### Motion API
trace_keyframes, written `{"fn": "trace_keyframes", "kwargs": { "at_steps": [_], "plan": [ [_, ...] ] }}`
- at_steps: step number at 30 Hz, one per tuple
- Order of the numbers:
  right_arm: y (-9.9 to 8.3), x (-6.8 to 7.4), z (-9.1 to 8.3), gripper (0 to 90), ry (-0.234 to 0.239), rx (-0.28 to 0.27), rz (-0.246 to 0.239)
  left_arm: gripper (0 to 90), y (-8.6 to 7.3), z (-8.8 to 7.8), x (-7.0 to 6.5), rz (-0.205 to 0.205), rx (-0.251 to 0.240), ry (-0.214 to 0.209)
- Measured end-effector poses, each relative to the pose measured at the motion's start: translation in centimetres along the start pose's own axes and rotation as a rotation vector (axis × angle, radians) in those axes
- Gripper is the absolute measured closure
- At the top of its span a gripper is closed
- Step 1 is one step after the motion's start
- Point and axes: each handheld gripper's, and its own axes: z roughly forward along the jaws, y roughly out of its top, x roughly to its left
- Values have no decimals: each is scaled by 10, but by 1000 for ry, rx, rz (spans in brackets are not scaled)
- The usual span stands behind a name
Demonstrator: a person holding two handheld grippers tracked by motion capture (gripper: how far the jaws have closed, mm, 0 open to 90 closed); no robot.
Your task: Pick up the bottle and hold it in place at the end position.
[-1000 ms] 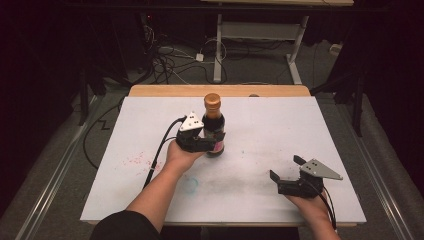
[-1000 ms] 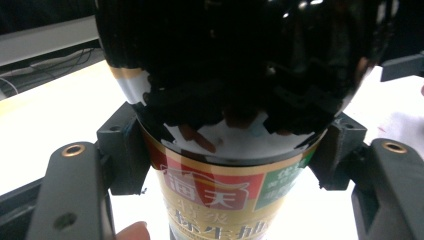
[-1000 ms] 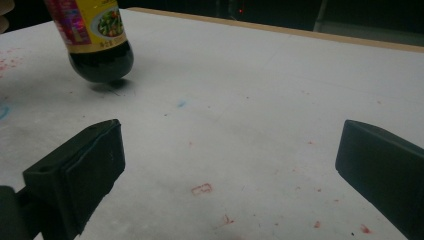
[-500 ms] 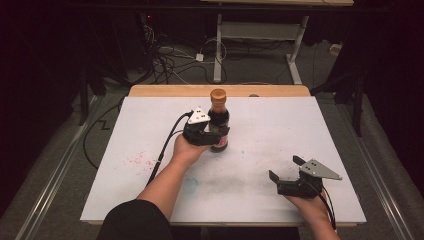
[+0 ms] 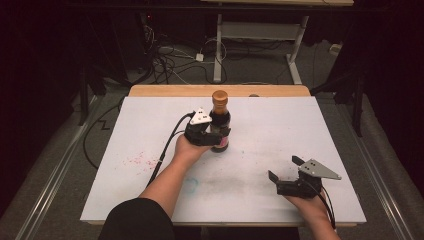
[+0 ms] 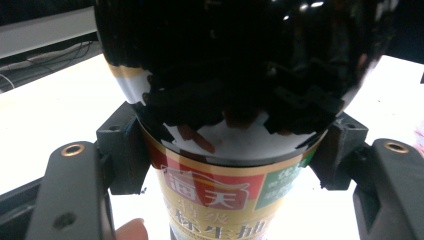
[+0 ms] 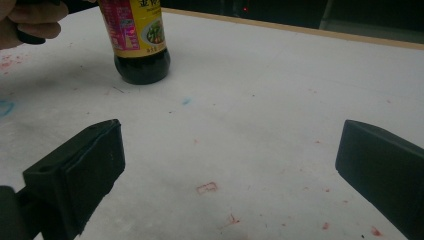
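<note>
A dark sauce bottle point(image 5: 220, 124) with a brown cap stands upright on the white table point(image 5: 300, 130), slightly left of centre. My left gripper point(image 5: 216, 136) is shut on its body; in the left gripper view both jaws press the bottle point(image 6: 235, 100) just above its red and gold label. The bottle's base point(image 7: 142, 65) rests on the table in the right gripper view. My right gripper point(image 5: 285, 170) hovers low near the front right of the table, jaws wide open with nothing between them, and its left pad point(image 7: 97, 160) is plain in its own view.
Faint red and blue stains point(image 5: 137, 161) mark the white surface. A wooden strip point(image 5: 165, 91) edges the table's far side. Cables point(image 5: 170, 60) and a desk frame point(image 5: 260, 35) lie on the dark floor beyond. A black cable point(image 5: 167, 145) trails from the left gripper.
The left gripper has carried the bottle a little farther from the person and slightly to the right. The right gripper has stayed put.
</note>
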Motion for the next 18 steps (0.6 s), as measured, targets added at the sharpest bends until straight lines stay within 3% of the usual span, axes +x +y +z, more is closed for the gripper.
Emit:
{"fn": "trace_keyframes", "kwargs": {
  "at_steps": [7, 11, 13, 16, 18],
  "plan": [
    [1, 1, 1, 21, 19, 6, 2, 276, -4, -2, 1, 3, -17, -8],
    [3, 3, 4, 84, 29, 2, -4, 276, -4, -2, -1, 9, -18, 5],
    [9, 5, 6, 173, 38, -6, -10, 274, -5, -2, -2, 11, -18, 13],
    [17, 7, 10, 215, 28, 2, -13, 244, -10, 2, -5, 52, -11, 56],
    [19, 7, 10, 232, 32, 3, -3, 250, -9, 1, -5, 45, -8, 58]
  ]
}}
